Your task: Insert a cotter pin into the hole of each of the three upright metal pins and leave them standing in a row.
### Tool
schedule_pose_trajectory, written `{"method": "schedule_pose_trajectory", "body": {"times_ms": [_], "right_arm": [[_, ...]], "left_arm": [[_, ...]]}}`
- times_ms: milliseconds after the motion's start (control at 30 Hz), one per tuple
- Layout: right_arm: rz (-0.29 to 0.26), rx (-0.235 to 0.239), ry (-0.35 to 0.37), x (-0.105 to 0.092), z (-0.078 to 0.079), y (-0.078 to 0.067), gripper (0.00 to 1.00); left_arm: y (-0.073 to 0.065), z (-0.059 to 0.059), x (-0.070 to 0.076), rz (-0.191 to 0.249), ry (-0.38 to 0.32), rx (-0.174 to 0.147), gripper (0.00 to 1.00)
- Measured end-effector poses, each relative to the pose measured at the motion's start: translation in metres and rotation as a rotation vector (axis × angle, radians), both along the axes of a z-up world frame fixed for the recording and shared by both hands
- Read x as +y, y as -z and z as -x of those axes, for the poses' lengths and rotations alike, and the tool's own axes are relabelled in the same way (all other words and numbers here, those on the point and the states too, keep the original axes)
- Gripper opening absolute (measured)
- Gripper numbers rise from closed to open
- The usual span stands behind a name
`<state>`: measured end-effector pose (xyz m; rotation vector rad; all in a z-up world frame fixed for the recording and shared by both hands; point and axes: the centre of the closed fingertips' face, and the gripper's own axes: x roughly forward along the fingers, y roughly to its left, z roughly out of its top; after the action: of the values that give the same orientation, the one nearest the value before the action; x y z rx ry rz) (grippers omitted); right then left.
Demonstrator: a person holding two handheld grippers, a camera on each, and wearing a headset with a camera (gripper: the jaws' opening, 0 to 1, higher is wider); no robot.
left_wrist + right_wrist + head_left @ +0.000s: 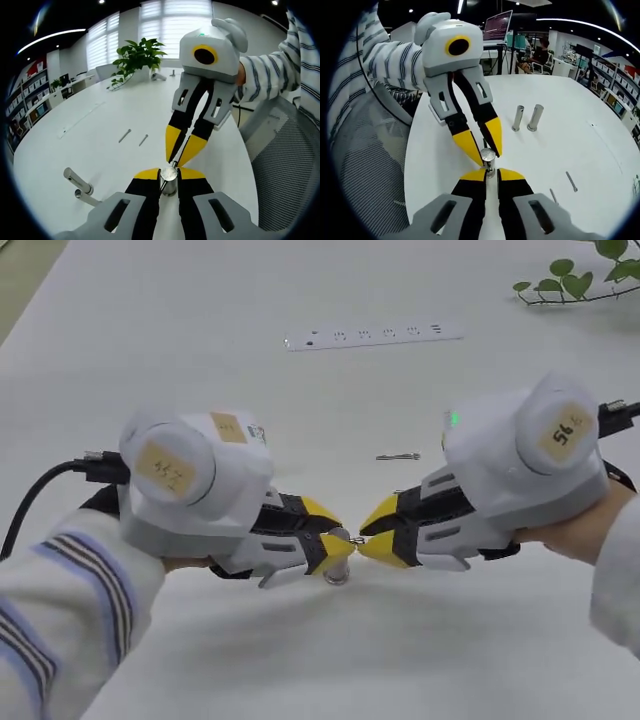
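The left gripper (343,546) clamps the short upright steel pin (169,181) just below its head. This likely steadies it on the white worktop (300,650) for the right gripper (366,536), whose jaws pinch together on what seems a thin wire cotter pin (352,538) at that head. Beyond the held pin stand two more steel pins (518,118) (536,117). Spare cotter pins (571,181) lie near it, and nothing stands in the way.

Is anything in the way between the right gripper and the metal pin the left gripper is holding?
Nothing visible is. The right gripper has its tips right at the top of the metal pin, which the left gripper clamps upright. The two other metal pins stand off to the side.
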<state>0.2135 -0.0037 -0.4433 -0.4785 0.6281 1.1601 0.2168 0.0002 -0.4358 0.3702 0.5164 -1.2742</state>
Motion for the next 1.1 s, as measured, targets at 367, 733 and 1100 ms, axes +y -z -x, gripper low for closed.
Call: {"method": "schedule_pose_trajectory", "body": {"times_ms": [367,733,1100], "right_arm": [[0.037,-0.056,-0.041,0.008,0.0,-0.001,0.0],[0.0,-0.048,-0.012,0.005,0.001,-0.002,0.05],[-0.118,-0.006,0.051,0.014,0.008,0.004,0.25]], "left_arm": [[0.0,-0.001,0.0,-0.002,-0.021,0.004,0.09],[0.004,0.0,0.002,-0.014,-0.047,0.013,0.1],[0.009,0.008,0.028,-0.045,-0.109,0.007,0.42]]}}
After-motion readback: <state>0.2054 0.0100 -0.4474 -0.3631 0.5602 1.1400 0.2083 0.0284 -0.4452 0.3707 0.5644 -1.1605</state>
